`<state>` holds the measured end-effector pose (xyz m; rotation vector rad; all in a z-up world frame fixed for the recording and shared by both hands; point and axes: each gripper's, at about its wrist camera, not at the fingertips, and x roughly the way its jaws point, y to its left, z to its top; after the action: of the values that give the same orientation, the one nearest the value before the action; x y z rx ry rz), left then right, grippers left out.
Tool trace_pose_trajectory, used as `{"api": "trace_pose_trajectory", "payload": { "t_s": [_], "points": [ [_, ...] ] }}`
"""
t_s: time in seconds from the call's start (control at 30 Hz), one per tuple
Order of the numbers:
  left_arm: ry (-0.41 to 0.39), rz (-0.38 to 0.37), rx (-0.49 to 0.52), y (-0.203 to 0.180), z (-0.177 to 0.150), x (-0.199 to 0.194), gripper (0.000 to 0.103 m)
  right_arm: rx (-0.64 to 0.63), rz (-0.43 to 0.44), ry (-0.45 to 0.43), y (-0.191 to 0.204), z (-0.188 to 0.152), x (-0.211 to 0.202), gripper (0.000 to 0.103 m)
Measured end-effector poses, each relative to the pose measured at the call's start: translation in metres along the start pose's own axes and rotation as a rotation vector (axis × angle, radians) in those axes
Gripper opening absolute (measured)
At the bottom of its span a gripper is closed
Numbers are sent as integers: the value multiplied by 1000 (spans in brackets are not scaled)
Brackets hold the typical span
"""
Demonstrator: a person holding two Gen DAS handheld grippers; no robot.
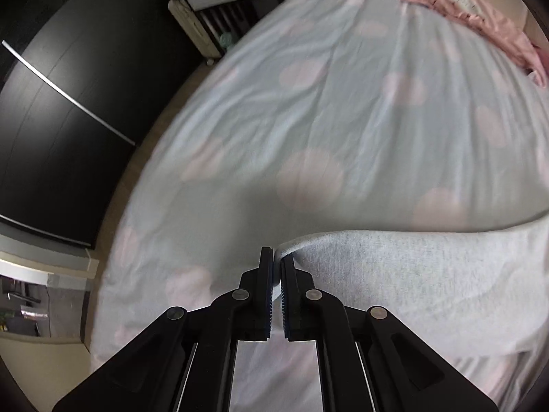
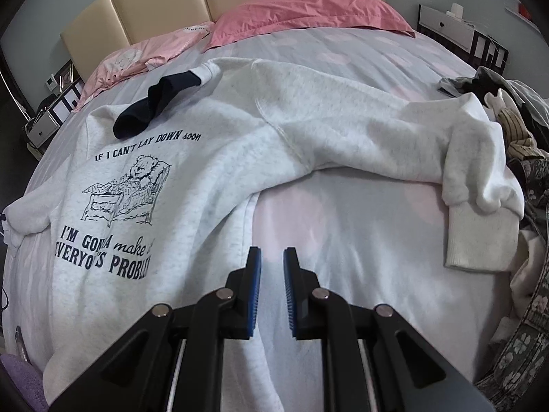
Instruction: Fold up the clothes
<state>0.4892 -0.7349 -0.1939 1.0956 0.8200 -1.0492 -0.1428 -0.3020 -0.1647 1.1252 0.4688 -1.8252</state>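
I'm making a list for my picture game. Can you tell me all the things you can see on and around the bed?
sweatshirt: one, light grey with a bear print, spread on the bed
sock: one, dark navy, on the sweatshirt's chest
pillows: two, pink, by the headboard
clothes pile: one, mixed colours, bed's right edge
bedsheet: one, pale blue with pink spots
wardrobe: one, black, beside the bed
left claw: shut on the sweatshirt's edge
right claw: open, empty

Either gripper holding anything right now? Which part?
Left gripper pinches the grey sweatshirt by a corner of its fabric edge. Right gripper holds nothing; its jaws stand apart above the sweatshirt's side edge.
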Motion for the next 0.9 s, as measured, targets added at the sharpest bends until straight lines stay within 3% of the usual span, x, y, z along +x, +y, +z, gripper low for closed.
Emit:
{"api": "trace_pose_trajectory", "payload": {
  "t_s": [0.2, 0.37, 0.5, 0.77, 0.9],
  "points": [
    [28, 42, 63, -16, -12, 23, 10, -48, 5, 35, 8, 5, 23, 14],
    [-18, 35, 54, -4, -18, -25, 14, -42, 37, 12, 7, 4, 13, 14],
    [-154, -15, 33, 6, -37, -93, 39, -29, 54, -17, 7, 3, -1, 14],
    [-426, -227, 143, -16, -107, -221, 41, -52, 70, -96, 12, -1, -38, 14],
    [-545, -314, 274, -48, -151, -273, 66, -92, 95, -130, 20, 2, -61, 14]
  ]
}}
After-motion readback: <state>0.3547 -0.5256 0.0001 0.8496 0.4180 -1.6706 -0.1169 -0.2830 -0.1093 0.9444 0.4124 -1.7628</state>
